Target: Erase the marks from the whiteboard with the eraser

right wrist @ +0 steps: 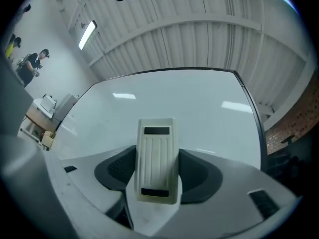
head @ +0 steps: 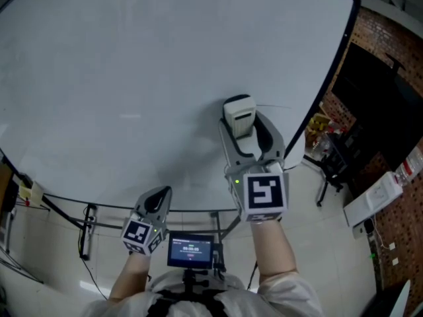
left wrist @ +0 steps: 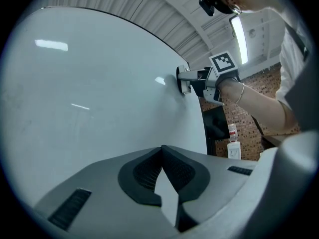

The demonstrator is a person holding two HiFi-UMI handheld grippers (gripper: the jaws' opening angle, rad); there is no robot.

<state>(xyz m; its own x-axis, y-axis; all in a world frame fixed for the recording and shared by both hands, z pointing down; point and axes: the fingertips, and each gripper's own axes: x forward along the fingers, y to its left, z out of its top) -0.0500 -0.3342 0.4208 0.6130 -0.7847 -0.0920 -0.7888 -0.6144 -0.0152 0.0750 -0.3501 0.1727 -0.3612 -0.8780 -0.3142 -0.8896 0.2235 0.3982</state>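
Note:
A large whiteboard (head: 132,78) fills the head view; I see no marks on it apart from a faint thin line to the right of the eraser. My right gripper (head: 246,132) is shut on a cream plastic eraser (head: 239,116) and presses it flat to the board right of centre. In the right gripper view the eraser (right wrist: 157,158) sits upright between the jaws. From the left gripper view the eraser (left wrist: 183,79) shows far off against the board's right part. My left gripper (head: 156,200) hangs low near the board's bottom edge, shut, with nothing in it.
The board's black frame and metal stand (head: 86,220) run along the bottom. A brick wall (head: 396,51) and a white appliance (head: 373,195) are at the right. A small screen (head: 190,249) sits at my chest. A desk and distant people (right wrist: 30,63) stand far left.

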